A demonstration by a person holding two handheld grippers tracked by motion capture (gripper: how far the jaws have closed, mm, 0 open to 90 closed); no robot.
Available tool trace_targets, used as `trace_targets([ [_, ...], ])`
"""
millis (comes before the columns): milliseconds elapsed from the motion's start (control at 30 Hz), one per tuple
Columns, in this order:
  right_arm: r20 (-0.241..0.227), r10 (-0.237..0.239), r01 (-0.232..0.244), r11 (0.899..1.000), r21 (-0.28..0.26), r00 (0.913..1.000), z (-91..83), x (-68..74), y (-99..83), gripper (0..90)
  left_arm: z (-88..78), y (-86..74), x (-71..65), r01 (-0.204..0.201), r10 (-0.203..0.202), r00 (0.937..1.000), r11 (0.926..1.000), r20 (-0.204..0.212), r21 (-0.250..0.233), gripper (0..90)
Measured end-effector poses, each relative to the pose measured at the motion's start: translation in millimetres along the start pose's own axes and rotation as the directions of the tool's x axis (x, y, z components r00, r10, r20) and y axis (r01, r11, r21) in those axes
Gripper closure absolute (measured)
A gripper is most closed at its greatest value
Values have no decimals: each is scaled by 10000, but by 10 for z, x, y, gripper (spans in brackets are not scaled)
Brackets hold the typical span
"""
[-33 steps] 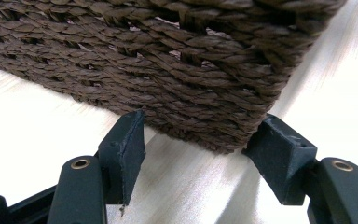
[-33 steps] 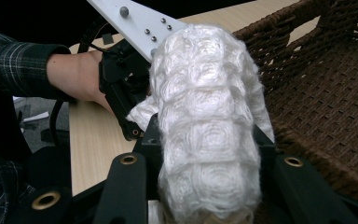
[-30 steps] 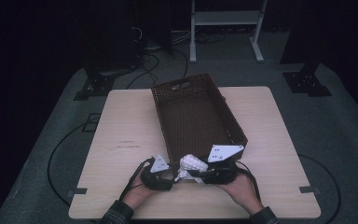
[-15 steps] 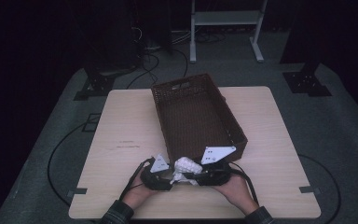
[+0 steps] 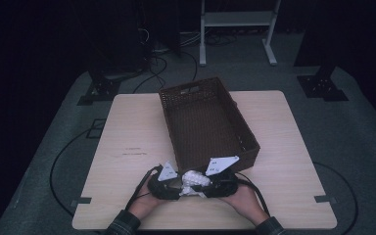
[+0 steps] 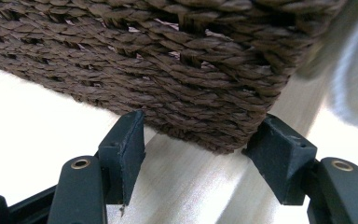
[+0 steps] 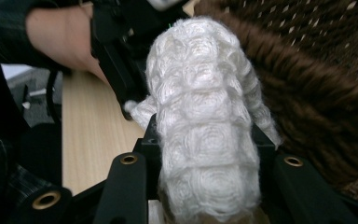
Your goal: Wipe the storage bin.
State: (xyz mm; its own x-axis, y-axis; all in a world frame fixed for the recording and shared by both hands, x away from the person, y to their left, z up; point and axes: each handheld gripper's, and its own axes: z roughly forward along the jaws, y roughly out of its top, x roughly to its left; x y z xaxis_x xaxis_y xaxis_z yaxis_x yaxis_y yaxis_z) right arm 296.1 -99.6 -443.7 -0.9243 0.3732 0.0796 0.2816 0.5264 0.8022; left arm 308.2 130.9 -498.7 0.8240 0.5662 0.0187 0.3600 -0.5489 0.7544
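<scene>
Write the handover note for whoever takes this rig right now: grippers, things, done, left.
Right gripper: shut on the white knitted cloth bundle, held just above the near edge of the light wooden table.
Left gripper: open, nothing between its fingers, pointing at the near corner of the brown woven rectangular basket and close beside the bundle.
Done: bundle is gripped.
Left: the basket looks empty, so the bundle probably goes in there; lift it over the near wall, release, and keep the left gripper clear of the basket corner.
</scene>
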Motion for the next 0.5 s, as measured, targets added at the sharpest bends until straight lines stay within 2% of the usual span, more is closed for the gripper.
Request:
trace_targets([
  [500, 112, 411, -418, 9965, 719, 9991, 112, -95, -215, 612, 9, -1, -9, 136, -136, 9999, 9998, -9, -119, 363],
])
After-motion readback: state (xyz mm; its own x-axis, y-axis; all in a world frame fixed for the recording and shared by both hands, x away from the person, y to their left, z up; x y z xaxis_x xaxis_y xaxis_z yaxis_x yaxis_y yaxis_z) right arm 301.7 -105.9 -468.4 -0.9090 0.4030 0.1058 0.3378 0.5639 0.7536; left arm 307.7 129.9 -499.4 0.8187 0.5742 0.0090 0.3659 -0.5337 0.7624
